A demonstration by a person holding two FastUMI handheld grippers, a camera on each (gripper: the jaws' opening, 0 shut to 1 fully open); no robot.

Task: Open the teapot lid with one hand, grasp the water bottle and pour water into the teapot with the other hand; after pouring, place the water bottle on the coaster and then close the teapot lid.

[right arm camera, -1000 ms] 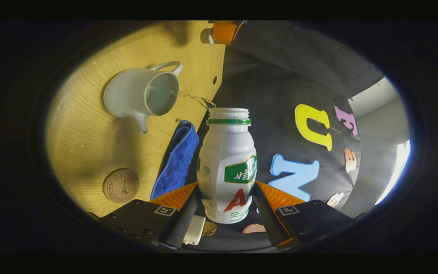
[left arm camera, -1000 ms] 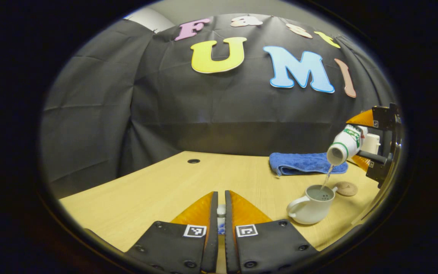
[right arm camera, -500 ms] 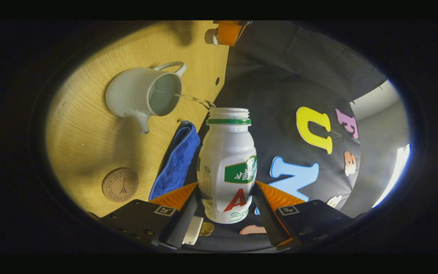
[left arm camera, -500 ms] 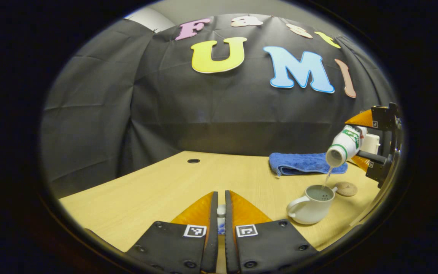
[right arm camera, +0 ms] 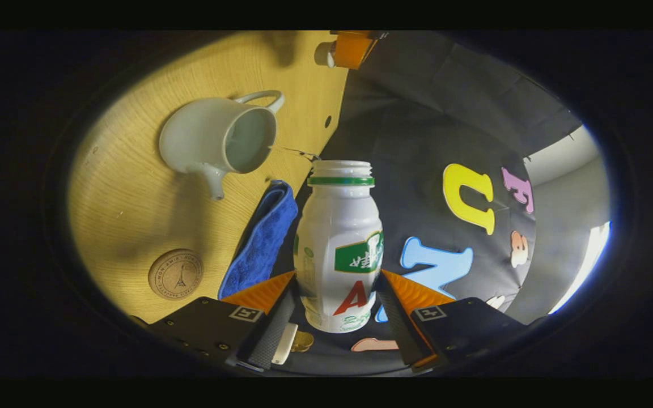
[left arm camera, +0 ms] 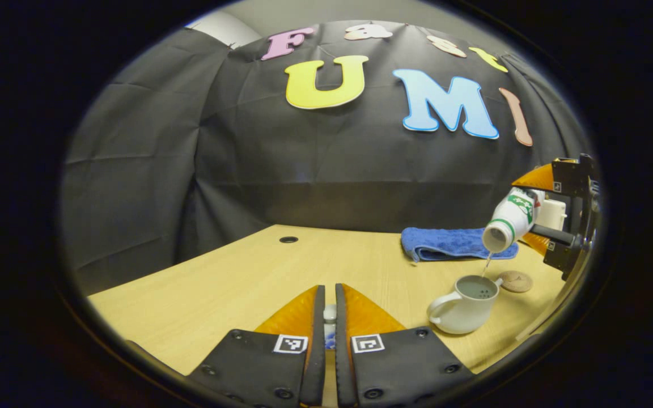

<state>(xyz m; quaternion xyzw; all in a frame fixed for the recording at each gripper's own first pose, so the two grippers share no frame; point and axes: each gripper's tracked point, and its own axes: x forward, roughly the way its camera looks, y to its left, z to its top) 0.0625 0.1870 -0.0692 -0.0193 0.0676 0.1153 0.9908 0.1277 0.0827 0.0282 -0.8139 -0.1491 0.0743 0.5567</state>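
A white teapot (left arm camera: 462, 309) stands open on the wooden table (left arm camera: 236, 283), with water inside. Above it my right gripper (left arm camera: 559, 215) holds the white water bottle (left arm camera: 508, 221) tilted mouth-down, and a thin trickle falls into the pot. In the right gripper view the bottle (right arm camera: 338, 249) sits between both fingers of my right gripper (right arm camera: 338, 275), with the teapot (right arm camera: 213, 141) beyond its mouth. My left gripper (left arm camera: 329, 289) is shut on the small white teapot lid (left arm camera: 330, 314), away to the pot's left. The round cork coaster (left arm camera: 516, 280) lies just behind the teapot.
A folded blue cloth (left arm camera: 451, 243) lies at the table's back, behind the teapot and coaster. A small round hole (left arm camera: 288, 239) sits in the tabletop near the back wall. In the right gripper view the coaster (right arm camera: 176, 275) lies beside the cloth (right arm camera: 261, 243).
The bottle has tipped a little steeper and its mouth has dropped slightly. The stream of water has thinned to a trickle. My left gripper has stayed still.
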